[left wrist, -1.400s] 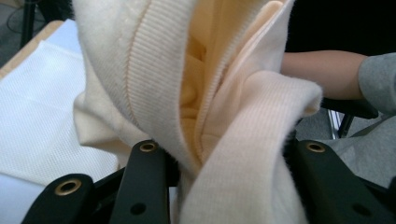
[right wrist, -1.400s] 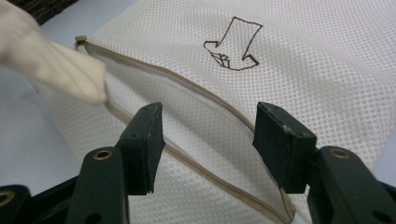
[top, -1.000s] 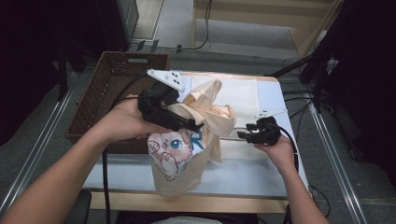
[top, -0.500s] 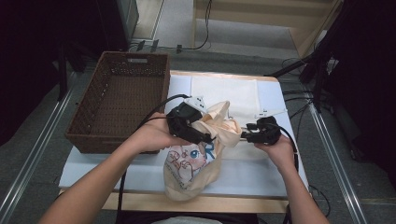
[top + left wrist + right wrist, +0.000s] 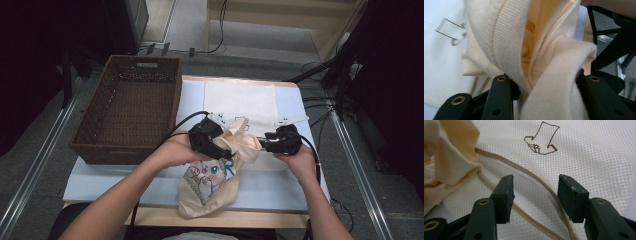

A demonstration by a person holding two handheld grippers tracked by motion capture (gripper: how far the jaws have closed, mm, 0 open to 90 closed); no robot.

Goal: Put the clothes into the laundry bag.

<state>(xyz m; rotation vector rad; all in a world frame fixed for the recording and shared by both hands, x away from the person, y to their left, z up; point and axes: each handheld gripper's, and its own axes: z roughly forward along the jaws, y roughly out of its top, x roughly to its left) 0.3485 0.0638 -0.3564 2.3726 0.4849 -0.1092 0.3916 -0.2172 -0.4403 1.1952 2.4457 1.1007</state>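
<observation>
Ribbed cream garment (image 5: 554, 75), fine mesh bag (image 5: 584, 152)

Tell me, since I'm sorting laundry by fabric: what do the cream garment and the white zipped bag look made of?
The cream garment with a cartoon print looks like soft matte knit, probably cotton: fine ribbed bands show at its edges. The white zipped bag looks like synthetic mesh: tiny regular holes cover it, with a beige zipper sewn in.

One camera overhead, two riding close.
High view looks down on the table (image 5: 305, 190); gripper views sit tight against the cream garment (image 5: 554, 82) and mesh bag (image 5: 586, 157), both visible from above.
</observation>
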